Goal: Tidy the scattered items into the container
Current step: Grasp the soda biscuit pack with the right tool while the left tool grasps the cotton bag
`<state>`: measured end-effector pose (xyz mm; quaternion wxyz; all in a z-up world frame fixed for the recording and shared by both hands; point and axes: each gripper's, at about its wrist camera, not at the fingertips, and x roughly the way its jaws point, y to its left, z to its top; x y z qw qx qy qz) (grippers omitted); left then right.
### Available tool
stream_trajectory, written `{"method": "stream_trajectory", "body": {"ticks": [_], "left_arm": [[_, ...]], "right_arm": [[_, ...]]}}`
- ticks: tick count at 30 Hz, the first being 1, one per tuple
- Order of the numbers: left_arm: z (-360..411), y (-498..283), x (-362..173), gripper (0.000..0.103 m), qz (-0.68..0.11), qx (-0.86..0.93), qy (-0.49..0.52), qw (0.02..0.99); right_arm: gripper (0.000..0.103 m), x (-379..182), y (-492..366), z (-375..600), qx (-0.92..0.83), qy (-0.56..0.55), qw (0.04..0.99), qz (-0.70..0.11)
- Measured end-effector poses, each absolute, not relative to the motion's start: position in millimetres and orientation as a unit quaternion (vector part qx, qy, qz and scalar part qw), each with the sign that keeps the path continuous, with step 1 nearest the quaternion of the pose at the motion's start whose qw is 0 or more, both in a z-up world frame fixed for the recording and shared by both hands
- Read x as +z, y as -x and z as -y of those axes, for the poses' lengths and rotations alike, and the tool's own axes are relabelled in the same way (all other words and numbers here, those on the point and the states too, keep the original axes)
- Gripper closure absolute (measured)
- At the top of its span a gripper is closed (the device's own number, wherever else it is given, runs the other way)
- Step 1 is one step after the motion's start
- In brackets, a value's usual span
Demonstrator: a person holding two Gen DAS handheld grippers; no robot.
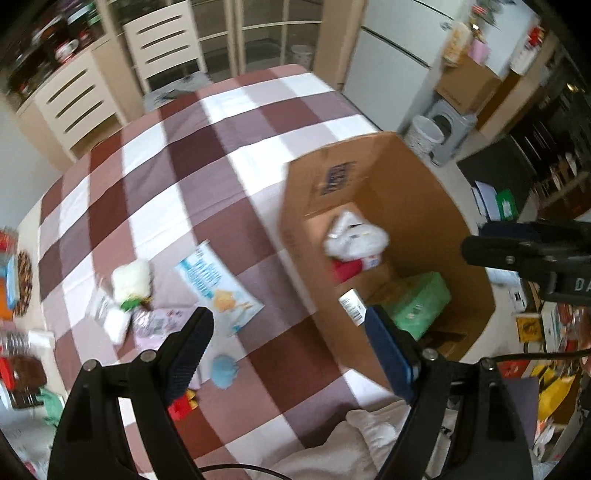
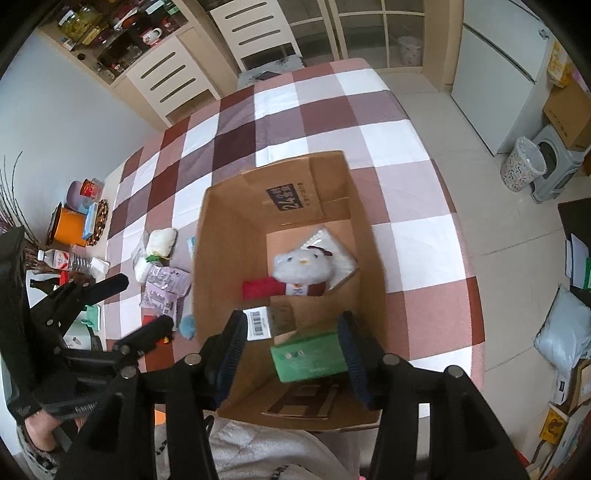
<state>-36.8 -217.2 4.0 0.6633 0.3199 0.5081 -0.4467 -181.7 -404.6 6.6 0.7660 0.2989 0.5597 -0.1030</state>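
Note:
An open cardboard box (image 2: 236, 236) (image 1: 454, 206) stands on the checked tablecloth (image 2: 280, 122). Inside lie a white cat plush (image 2: 301, 267) (image 1: 354, 238), a green packet (image 2: 314, 356) (image 1: 421, 302) and a barcoded carton (image 2: 258, 323). My right gripper (image 2: 291, 350) is open and empty over the box, above the green packet. My left gripper (image 1: 291, 350) is open and empty above the table, left of the box; it also shows in the right wrist view (image 2: 144, 306). Scattered left of the box are a white plush (image 1: 131, 277), a blue-printed packet (image 1: 218, 288), a purple packet (image 2: 164, 286), a blue fuzzy ball (image 1: 224, 371) and a red brick (image 1: 179, 406).
Bottles, an orange box (image 2: 66, 227) and tins crowd the table's left edge. Two white chairs (image 2: 255, 29) stand at the far side. A white cloth (image 1: 351, 443) lies at the near edge. A bin (image 2: 522, 168) and stool stand on the floor at right.

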Motion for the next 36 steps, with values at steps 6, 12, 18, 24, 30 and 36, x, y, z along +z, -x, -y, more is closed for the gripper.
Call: {"method": "stream_trajectory", "body": {"ticks": [6, 12, 18, 24, 30, 36], "left_arm": [[173.8, 3.2, -2.1, 0.018, -0.534, -0.407, -0.290, 0.682], [122.9, -31.8, -11.8, 0.018, -0.559, -0.360, -0.256, 0.701], [68.4, -77.6, -23.0, 0.018, -0.590, -0.301, -0.207, 0.720], [32.2, -122.1, -35.6, 0.018, -0.610, -0.259, -0.165, 0.731], [32.2, -163.6, -60.4, 0.018, -0.626, -0.244, -0.144, 0.727], [48.9, -206.1, -99.0, 0.018, -0.652, -0.231, -0.114, 0.714]], "right_arm": [[0.051, 12.7, 163.0, 379.8, -0.082, -0.288, 0.770, -0.563], [0.051, 16.6, 135.7, 348.5, -0.054, -0.273, 0.775, -0.568], [0.050, 17.2, 99.7, 315.8, -0.059, -0.271, 0.775, -0.567], [0.049, 6.0, 56.9, 284.8, -0.036, -0.247, 0.773, -0.584], [0.048, -30.9, 15.4, 268.9, -0.053, -0.237, 0.755, -0.609], [0.048, -81.5, -15.4, 269.7, -0.101, -0.220, 0.737, -0.631]]}}
